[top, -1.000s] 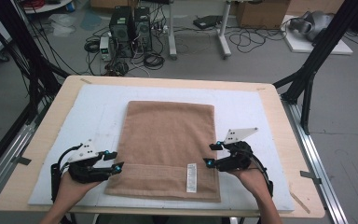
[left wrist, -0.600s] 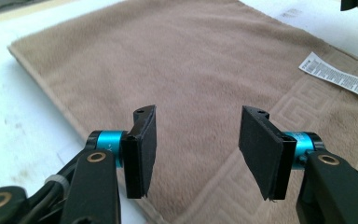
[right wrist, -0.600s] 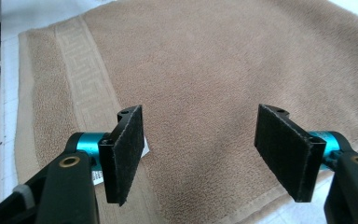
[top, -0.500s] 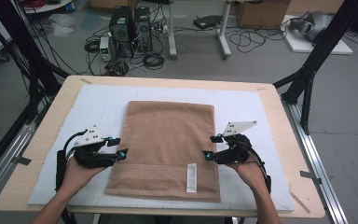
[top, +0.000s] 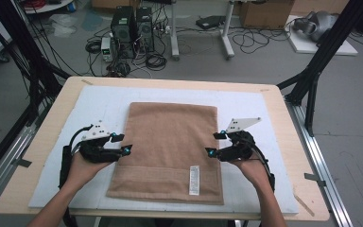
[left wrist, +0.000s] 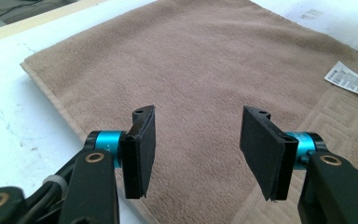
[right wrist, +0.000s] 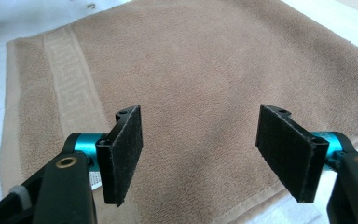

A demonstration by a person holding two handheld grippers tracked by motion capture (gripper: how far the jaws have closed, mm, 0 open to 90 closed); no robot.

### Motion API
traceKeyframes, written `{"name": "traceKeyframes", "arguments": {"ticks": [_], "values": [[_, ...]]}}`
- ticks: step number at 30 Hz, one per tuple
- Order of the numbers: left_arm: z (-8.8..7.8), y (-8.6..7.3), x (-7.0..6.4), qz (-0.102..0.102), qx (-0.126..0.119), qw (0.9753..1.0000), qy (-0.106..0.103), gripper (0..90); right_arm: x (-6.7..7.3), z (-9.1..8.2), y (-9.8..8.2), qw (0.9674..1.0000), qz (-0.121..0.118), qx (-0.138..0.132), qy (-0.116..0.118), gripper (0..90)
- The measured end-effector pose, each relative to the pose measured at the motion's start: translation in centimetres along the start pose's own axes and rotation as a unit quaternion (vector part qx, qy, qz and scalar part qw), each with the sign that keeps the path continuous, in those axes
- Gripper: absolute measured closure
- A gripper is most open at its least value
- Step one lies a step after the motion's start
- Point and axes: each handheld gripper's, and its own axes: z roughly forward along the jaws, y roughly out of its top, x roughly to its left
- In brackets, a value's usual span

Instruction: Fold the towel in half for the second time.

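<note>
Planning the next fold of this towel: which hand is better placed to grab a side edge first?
Left, narrowly. The left gripper has open jaws straddling the long side hem of the folded brown terry towel. The right gripper is open too, but its jaws sit inward over the cloth, past its hem.

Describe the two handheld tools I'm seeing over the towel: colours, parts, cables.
Both the left tool and the right tool are black, with turquoise collars behind flat black pads. Each carries a grey three-cornered plate on top and trails a black cable. The forearms are bare, no sleeves.
</note>
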Motion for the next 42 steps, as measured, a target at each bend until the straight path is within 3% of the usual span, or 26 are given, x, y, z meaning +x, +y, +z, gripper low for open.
{"name": "traceKeyframes", "arguments": {"ticks": [8, 13, 18, 22, 27, 35, 39, 42], "values": [[0.8, 2.7, 1.7, -0.002, -0.004, 0.9999, 0.010, 47.3, -1.8, -0.3, 1.7, 0.9999, 0.004, 0.000, -0.015, 31.2], [1.0, 3.9, 3.4, -0.027, -0.007, 0.9995, 0.017, 47.6, -3.3, -0.7, 3.2, 0.9995, 0.013, -0.004, -0.030, 31.1], [1.6, 4.8, 5.2, -0.036, -0.009, 0.9988, 0.033, 47.5, -4.8, -0.6, 4.6, 0.9989, 0.019, 0.000, -0.044, 31.1], [2.8, 5.4, 6.8, -0.037, -0.001, 0.9979, 0.053, 47.7, -6.5, 0.5, 5.0, 0.9977, 0.028, 0.010, -0.060, 31.5], [4.7, 4.8, 8.7, -0.063, 0.009, 0.9959, 0.063, 47.9, -8.1, 2.3, 4.3, 0.9963, 0.039, 0.027, -0.072, 34.0], [7.6, 3.2, 10.2, -0.075, 0.025, 0.9942, 0.073, 48.4, -10.6, 5.3, 2.7, 0.9920, 0.057, 0.050, -0.101, 39.7], [9.3, 2.0, 10.9, -0.083, 0.056, 0.9919, 0.079, 48.1, -11.2, 6.6, 2.0, 0.9899, 0.060, 0.065, -0.110, 42.7], [10.4, 1.2, 11.2, -0.093, 0.079, 0.9892, 0.082, 47.4, -11.9, 7.5, 1.2, 0.9863, 0.080, 0.079, -0.121, 43.4]]}}
